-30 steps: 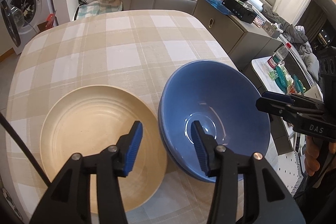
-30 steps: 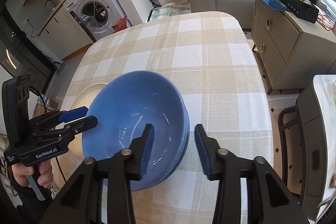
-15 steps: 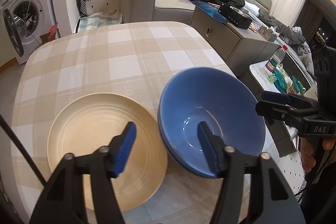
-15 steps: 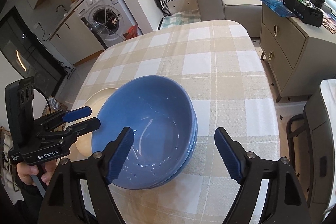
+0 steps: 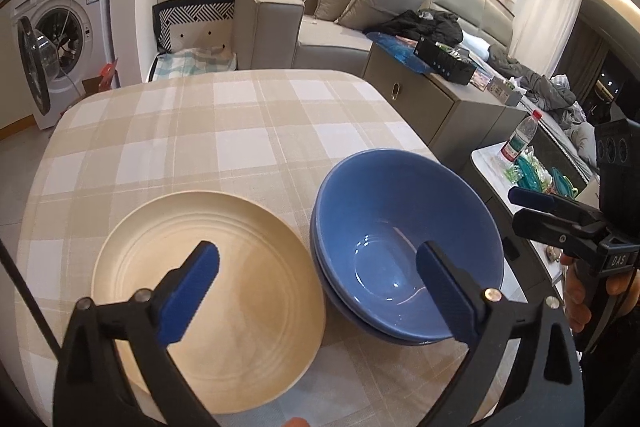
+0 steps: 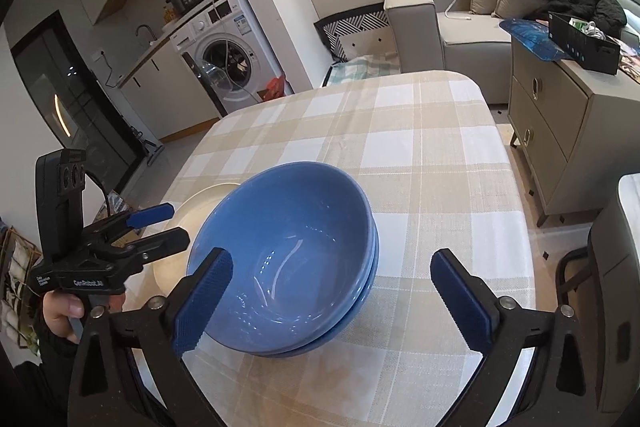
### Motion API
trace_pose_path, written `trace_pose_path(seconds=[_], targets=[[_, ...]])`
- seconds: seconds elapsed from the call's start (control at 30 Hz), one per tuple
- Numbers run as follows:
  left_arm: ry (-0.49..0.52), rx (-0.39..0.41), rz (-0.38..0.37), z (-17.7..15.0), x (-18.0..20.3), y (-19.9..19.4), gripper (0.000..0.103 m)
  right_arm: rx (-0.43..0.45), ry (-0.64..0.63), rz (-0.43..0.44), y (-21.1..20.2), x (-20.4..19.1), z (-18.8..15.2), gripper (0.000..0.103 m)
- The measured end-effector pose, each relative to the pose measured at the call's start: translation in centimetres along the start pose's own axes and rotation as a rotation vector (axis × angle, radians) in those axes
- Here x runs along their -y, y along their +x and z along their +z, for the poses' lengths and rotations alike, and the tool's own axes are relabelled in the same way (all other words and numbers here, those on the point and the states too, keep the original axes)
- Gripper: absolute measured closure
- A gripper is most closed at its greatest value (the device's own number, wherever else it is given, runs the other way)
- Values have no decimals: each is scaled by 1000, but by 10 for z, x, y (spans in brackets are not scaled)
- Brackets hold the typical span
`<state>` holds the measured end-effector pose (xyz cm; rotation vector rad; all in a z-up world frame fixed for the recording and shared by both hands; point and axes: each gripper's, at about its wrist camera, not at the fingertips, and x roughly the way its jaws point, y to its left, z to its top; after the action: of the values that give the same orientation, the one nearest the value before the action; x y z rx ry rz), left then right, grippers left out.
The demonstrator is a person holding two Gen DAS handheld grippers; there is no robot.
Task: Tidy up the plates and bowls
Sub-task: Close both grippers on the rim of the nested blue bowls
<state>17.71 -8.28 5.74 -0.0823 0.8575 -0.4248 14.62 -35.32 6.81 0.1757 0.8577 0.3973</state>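
Left gripper (image 5: 316, 287): jaws wide and opening, nothing gripped. In its own view its pads hang above the table, one over the plate (image 5: 208, 291), the other over the near rim of the bowls (image 5: 404, 243). No contact is visible.

Right gripper (image 6: 332, 301): jaws wide and opening, nothing gripped. Its left pad hangs over the near left rim of the bowls; its right pad hangs over bare cloth to their right. No contact is visible.

A hand (image 6: 64, 311) holds the left gripper's handle at the near left of the right view. Another hand (image 5: 580, 291) holds the right gripper's handle at the right edge of the left view.

The bowls are blue and stacked, one nested in another, upright, at the near right part of the table (image 5: 240, 131). The count below the second rim cannot be told.

The plate is cream, ridged, lying flat just left of the bowls. The rims are close; whether they touch cannot be told.

The table carries a beige and white check cloth.

Far left: a washer (image 6: 228, 55), door open. Far centre: a sofa (image 5: 320, 23) with cushions. Far right: a cabinet (image 6: 560, 107).
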Motion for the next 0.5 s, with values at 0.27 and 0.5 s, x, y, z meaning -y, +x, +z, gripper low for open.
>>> trace_pose_path(seconds=[0.27,0.5], targets=[[21,41,-17,-9,0,-7,0,41,-25,13,-2,8,-13,0],[31,52,-12,-17,-4,-10,0,70,-43,19,-4,17,-19,0]])
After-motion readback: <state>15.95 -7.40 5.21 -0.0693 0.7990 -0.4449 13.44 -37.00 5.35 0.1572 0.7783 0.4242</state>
